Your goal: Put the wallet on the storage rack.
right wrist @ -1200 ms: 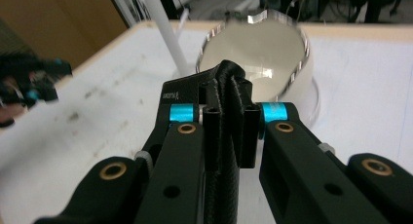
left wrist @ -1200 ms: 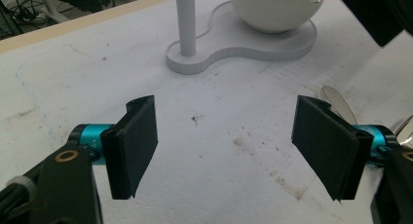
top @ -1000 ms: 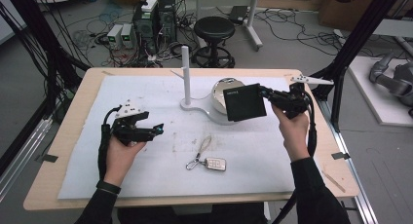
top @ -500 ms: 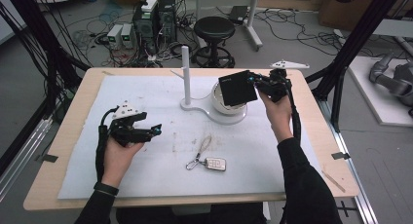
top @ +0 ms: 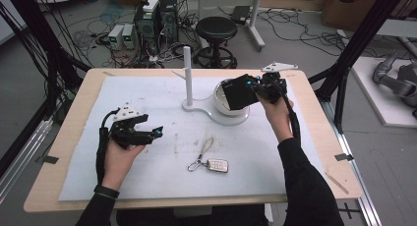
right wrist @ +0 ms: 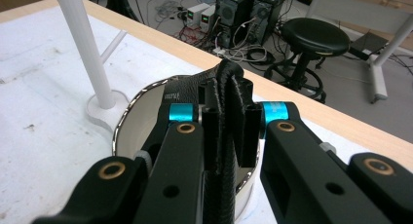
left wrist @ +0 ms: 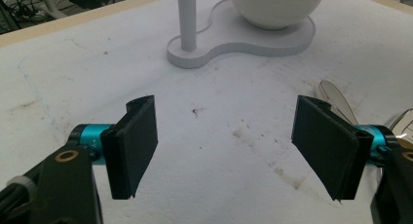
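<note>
Your black wallet (top: pixel 239 91) hides most of the white bowl (top: pixel 220 99), and the small print on the wallet is too blurred to read.

The right tool (right wrist: pixel 229 136) is clamping a black leather wallet (right wrist: pixel 225 87) over the white bowl (right wrist: pixel 136 126), beside the white post (right wrist: pixel 85 44) standing on the tabletop (right wrist: pixel 44 117).

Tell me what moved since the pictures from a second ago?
The right gripper, shut on the black wallet, carried it leftward across the table, from beside the white bowl to right above it. Nothing was picked up or let go. The left gripper stayed open in its place, and the car key and the white post did not move.
</note>
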The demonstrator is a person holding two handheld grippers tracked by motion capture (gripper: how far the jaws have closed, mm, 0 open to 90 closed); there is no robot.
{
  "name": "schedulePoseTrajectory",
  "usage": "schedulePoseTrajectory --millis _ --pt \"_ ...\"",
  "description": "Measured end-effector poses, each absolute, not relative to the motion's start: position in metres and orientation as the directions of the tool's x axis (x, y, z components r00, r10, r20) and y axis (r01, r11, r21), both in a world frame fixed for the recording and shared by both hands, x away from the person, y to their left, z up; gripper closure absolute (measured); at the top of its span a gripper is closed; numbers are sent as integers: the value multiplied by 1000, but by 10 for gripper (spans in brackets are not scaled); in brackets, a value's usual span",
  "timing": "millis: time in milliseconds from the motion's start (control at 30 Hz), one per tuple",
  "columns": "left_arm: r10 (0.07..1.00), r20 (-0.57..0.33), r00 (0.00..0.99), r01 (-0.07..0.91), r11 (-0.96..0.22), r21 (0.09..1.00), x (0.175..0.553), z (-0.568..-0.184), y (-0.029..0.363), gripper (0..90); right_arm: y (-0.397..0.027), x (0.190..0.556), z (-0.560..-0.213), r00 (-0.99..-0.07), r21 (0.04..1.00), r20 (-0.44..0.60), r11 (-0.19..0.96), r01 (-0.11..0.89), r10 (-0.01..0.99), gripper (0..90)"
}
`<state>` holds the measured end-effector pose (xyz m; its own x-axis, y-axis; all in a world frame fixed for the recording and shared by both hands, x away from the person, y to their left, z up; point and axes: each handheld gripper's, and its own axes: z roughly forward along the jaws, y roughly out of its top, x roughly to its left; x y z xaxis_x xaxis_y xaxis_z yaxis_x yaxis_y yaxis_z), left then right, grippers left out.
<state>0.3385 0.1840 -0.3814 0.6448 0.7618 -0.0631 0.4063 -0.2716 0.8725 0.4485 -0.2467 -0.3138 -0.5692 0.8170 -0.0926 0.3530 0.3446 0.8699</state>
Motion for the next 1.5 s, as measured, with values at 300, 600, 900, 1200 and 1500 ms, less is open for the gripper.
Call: schedulePoseTrajectory --millis 300,600,900,1200,1500 --pt "763 -66 643 408 -268 873 339 -382 183 249 -239 458 -323 -586 848 -81 365 384 806 741" --pt "764 -68 641 405 -262 876 338 -380 187 249 -256 451 -314 -558 873 -18 285 397 830 536" --pt "762 -75 643 402 -253 880 342 -375 193 246 -300 423 -314 -540 878 79 198 435 838 400" --pt "766 -82 638 408 -247 879 347 -376 196 243 -334 389 -339 -527 874 98 180 451 844 267" --pt "777 -78 625 407 -239 882 351 -375 201 243 -356 378 -352 -495 875 113 150 461 862 215"
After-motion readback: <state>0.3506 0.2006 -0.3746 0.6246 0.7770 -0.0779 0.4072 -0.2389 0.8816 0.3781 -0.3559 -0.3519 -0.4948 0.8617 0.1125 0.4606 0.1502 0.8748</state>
